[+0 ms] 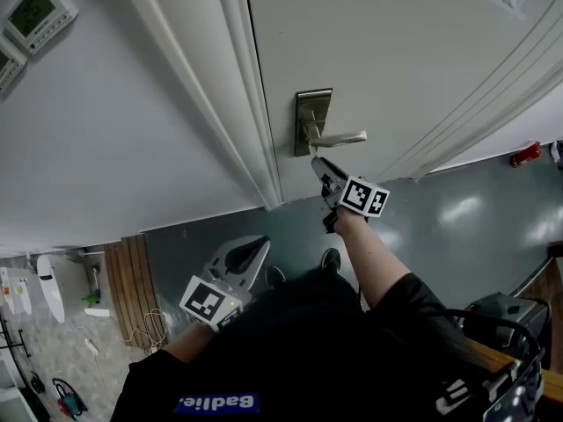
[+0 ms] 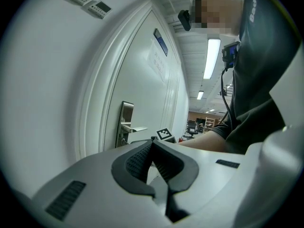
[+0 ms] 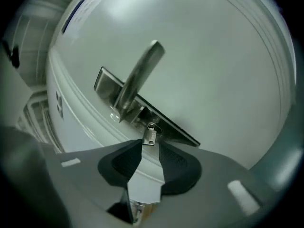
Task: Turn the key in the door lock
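Note:
A silver key (image 3: 150, 136) sticks out of the lock in the steel lock plate (image 3: 167, 123), just under the lever handle (image 3: 137, 75). My right gripper (image 3: 151, 147) is rolled sideways and open; the key's head lies between its fingertips and the pads stand clear of it. From the head view the right gripper (image 1: 318, 163) reaches to just below the handle (image 1: 343, 138) on the plate (image 1: 312, 105). My left gripper (image 1: 249, 253) hangs low and away from the door, shut and empty (image 2: 152, 144). It looks toward the lock plate (image 2: 125, 115).
The white door (image 1: 422, 51) sits in a moulded frame (image 1: 237, 95). Two wall control panels (image 1: 35, 11) are mounted on the wall at far left. A red object (image 1: 525, 155) lies on the grey floor at right. Wooden slats (image 1: 132, 288) stand at lower left.

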`<state>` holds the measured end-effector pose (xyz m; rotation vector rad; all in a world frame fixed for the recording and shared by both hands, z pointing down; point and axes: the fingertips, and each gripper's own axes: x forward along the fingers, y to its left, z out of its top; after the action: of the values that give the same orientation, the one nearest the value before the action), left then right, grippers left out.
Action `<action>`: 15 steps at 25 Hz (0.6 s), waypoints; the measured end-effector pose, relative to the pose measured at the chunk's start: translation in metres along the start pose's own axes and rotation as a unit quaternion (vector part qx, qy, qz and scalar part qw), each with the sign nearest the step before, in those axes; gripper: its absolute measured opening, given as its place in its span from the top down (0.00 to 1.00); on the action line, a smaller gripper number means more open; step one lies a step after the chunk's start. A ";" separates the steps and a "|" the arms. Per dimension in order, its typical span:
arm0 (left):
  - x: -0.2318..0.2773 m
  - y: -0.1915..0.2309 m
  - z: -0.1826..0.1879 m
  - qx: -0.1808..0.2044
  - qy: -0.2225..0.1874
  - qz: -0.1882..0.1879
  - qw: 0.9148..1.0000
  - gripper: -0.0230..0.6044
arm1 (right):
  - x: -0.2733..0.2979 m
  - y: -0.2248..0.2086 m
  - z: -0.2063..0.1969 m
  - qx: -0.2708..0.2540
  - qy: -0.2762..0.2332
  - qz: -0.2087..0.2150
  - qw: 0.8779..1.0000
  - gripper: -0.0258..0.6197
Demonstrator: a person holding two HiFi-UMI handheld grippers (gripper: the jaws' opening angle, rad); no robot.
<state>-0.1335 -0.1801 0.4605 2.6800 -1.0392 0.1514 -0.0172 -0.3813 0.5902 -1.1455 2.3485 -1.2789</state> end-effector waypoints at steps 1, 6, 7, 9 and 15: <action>0.000 -0.001 0.000 -0.001 0.001 0.000 1.000 0.97 | 0.001 -0.001 0.001 0.031 -0.007 0.016 0.999 0.82; 0.000 -0.003 -0.001 -0.001 0.004 0.002 1.000 0.97 | 0.009 -0.005 0.003 0.149 -0.027 0.072 0.986 0.82; 0.000 -0.003 -0.001 -0.001 0.005 0.002 1.000 0.97 | 0.010 -0.008 0.002 0.166 -0.026 0.076 0.983 0.82; 0.000 -0.003 -0.002 -0.003 0.006 0.004 1.000 0.97 | 0.013 -0.012 0.000 0.191 -0.019 0.084 0.978 0.82; 0.002 -0.001 0.002 0.003 -0.002 0.009 1.000 0.97 | 0.019 -0.003 0.003 0.164 -0.012 0.097 0.982 0.84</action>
<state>-0.1316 -0.1808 0.4588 2.6785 -1.0673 0.1520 -0.0265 -0.3976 0.5940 -0.8047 2.0687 -1.4974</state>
